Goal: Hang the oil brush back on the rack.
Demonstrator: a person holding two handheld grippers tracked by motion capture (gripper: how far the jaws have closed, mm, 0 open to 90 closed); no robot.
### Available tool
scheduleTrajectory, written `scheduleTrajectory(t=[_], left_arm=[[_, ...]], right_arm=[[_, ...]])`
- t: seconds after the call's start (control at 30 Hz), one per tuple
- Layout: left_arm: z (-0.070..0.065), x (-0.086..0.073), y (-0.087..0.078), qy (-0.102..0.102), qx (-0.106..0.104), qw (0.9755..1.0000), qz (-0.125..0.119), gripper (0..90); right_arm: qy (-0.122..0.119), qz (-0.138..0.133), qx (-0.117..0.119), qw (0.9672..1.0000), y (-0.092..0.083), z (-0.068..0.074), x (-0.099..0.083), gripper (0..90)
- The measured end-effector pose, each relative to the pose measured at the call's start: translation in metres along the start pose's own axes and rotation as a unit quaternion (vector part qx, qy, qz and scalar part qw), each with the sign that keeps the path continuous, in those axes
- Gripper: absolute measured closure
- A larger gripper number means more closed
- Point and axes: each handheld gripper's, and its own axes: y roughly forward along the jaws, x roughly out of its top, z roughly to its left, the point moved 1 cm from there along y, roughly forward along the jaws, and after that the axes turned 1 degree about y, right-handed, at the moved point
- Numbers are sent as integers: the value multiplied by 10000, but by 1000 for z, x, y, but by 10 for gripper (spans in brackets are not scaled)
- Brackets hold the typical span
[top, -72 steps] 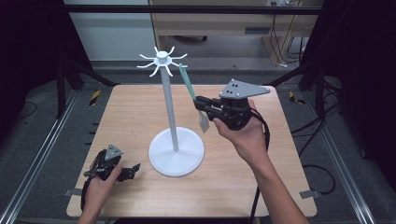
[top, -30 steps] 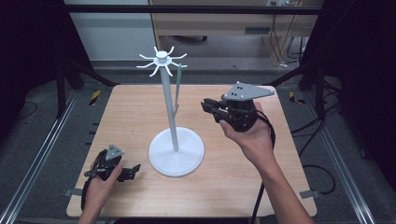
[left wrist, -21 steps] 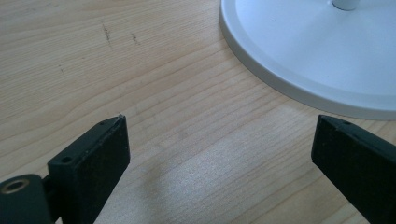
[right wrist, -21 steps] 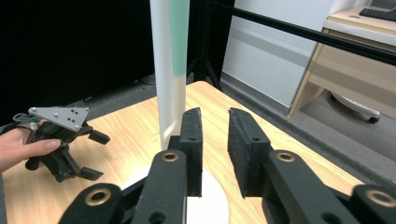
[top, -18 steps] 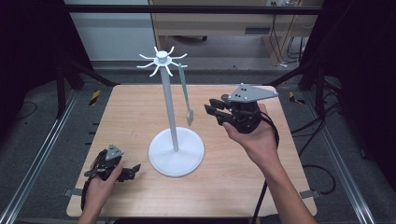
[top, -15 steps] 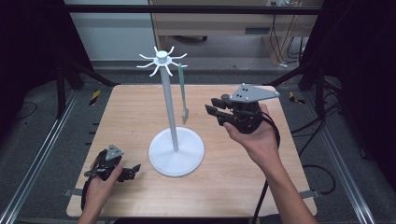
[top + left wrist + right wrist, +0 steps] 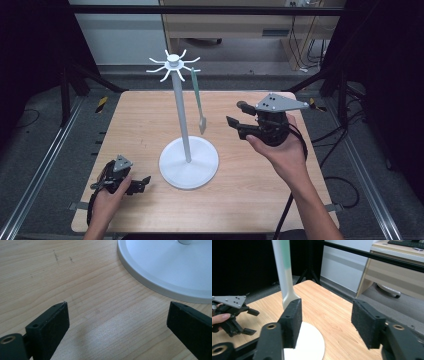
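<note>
The slim green-and-white spatula (image 7: 198, 102) hangs free from the white hooked stand (image 7: 181, 120); the right gripper (image 7: 239, 121), jaws wide and empty, could knock it swinging; the left gripper (image 7: 141, 183) rests wide-jawed on the wooden counter (image 7: 250, 185).

A wooden desk (image 7: 260, 25) stands beyond the table (image 7: 140, 115), cables (image 7: 312, 45) beside it.

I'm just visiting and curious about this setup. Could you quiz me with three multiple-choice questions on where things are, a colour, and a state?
1. Where does the spatula hang?
A. From a hook of the white stand
B. Flat on the table
C. In the left hand-held gripper

2. The spatula's handle colour?
A. Red
B. Green
C. Black

3. The right hand-held gripper is:
A. Shut on the spatula
B. Open, holding nothing
C. Lying on the table

Answers: 1 A, it dangles from a top arm; 2 B, green handle above a pale blade; 3 B, jaws apart, spatula free.
</note>
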Motion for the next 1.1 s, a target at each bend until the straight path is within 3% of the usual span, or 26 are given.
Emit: scheduleTrajectory(t=[0.53,0.7,1.1], left_arm=[[0,0,1,-5,4,10000,5,39],[0,0,1,-2,1,10000,4,39],[0,0,1,-7,16,10000,6,38]], right_arm=[[124,70,-223,9997,-7,-11,-13,247],[178,72,-389,9991,-8,-17,-18,194],[314,327,-825,9956,-5,-31,-57,125]])
